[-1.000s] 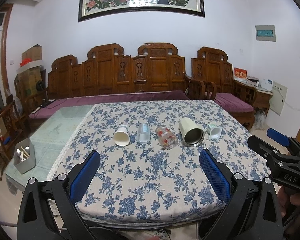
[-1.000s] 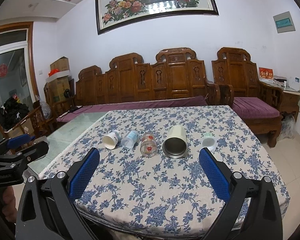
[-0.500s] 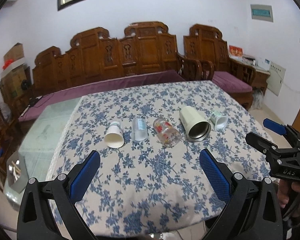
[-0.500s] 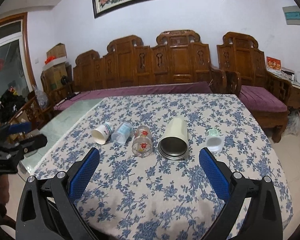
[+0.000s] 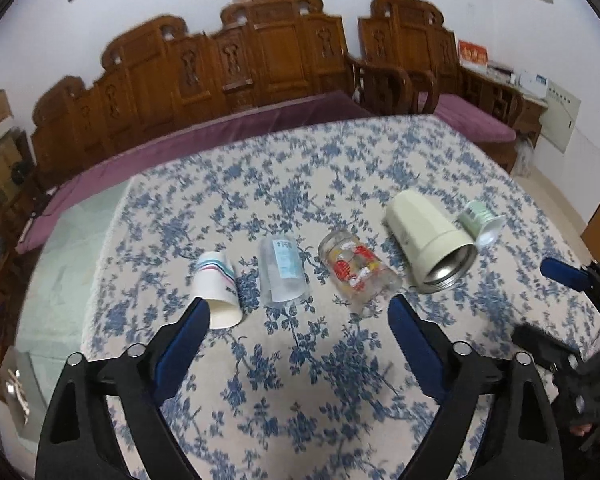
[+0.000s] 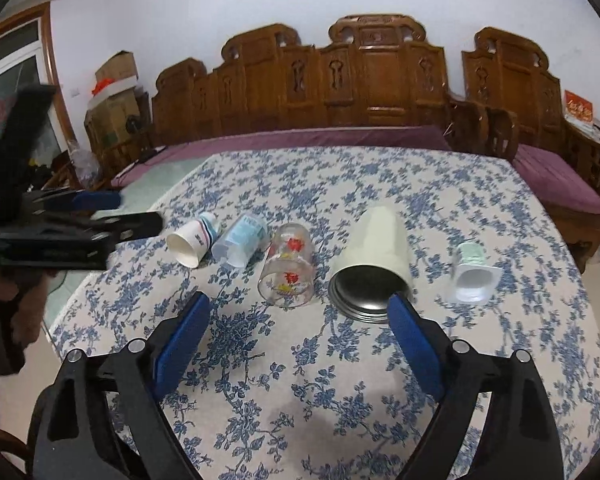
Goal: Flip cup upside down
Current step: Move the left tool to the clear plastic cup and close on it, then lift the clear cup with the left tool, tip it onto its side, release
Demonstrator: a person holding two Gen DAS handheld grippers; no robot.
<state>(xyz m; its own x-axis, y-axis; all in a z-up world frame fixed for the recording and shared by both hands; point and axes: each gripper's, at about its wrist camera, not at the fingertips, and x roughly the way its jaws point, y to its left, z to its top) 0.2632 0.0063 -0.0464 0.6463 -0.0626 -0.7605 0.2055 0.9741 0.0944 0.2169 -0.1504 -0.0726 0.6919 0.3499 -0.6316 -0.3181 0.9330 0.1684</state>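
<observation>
- Lying on their sides in a row across the floral-clothed desk (image 5: 308,400) are five cups, all with their mouths turned toward the cameras.
- From the left: a white paper cup (image 5: 217,290) with coloured stripes, a clear plastic cup (image 5: 283,272) with a pale blue label, a glass cup (image 5: 356,270) printed with red and yellow figures, a tall cream tumbler (image 5: 428,240) with a metal interior, and a small pale green cup (image 5: 481,223) with a white rim.
- In the right wrist view the same row reads paper cup (image 6: 194,238), plastic cup (image 6: 240,242), glass cup (image 6: 289,266), tumbler (image 6: 374,256), green cup (image 6: 473,270).
- The cream tumbler and the green cup lie just beside each other; the paper cup and the plastic cup are likewise close neighbours.
- The left gripper (image 5: 298,320) is released, its blue-padded fingers spread wide and holding nothing; it hovers above the near part of the desk, facing the paper, plastic and glass cups.
- The right gripper (image 6: 298,316) is also released and empty, its fingers wide apart, facing the glass cup and the tumbler's mouth.
- Each gripper shows in the other's view at the frame edge: the right one (image 5: 560,292) at the right, the left one (image 6: 100,216) at the left.
- A carved wooden bench (image 6: 340,88) with purple cushions stands behind the desk against a white wall.
</observation>
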